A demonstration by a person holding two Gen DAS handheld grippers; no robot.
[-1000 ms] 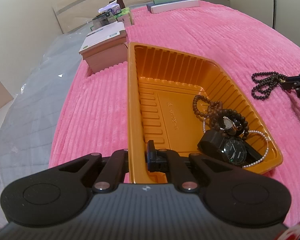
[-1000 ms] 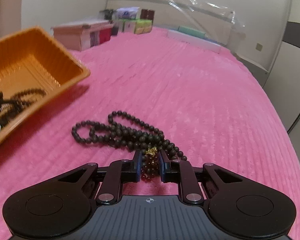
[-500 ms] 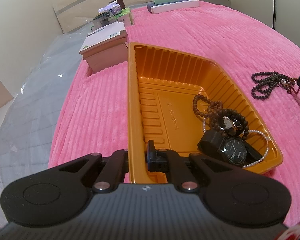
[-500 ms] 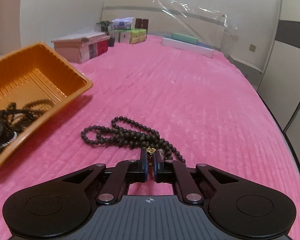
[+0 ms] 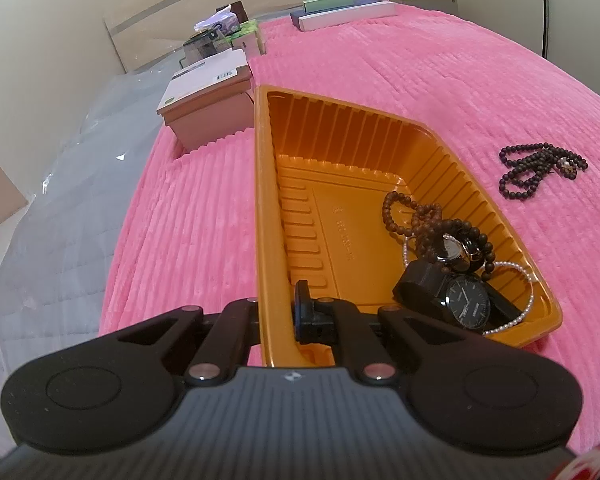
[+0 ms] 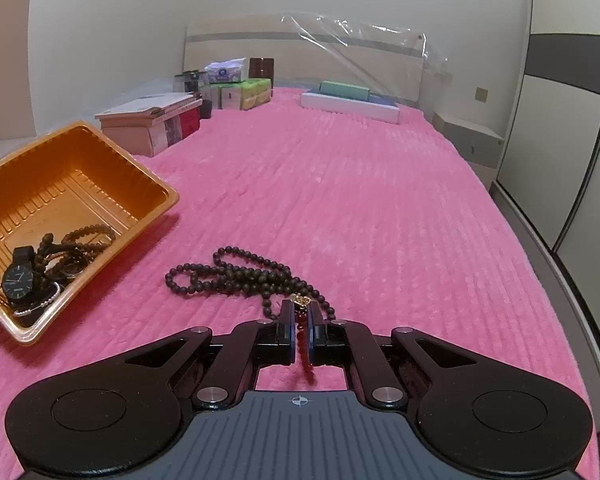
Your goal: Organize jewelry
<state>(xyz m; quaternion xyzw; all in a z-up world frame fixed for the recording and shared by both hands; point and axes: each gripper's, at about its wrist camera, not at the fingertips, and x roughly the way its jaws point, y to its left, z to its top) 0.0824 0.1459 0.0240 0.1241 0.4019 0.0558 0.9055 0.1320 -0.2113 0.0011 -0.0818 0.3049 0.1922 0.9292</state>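
The long strand of dark round beads (image 6: 240, 276) lies on the pink ribbed blanket (image 6: 380, 208) just right of the orange plastic tray (image 6: 148, 184), its length running leftward from the right gripper (image 6: 299, 316). That gripper's fingers pinch the strand's near end by the gold charm (image 6: 301, 300), while the left gripper (image 5: 278, 312) clamps the tray's wall.

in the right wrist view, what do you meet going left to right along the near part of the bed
orange tray → black watch lying in it → dark bead necklace on the pink blanket → right hand-held gripper, shut on the necklace's gold-charm end

Tray (image 6: 140, 184) sits at the frame's left with watches (image 6: 18, 282) and bracelets (image 6: 80, 240) inside; bead necklace (image 6: 236, 276) lies just right of it, boxes (image 6: 152, 124) behind.
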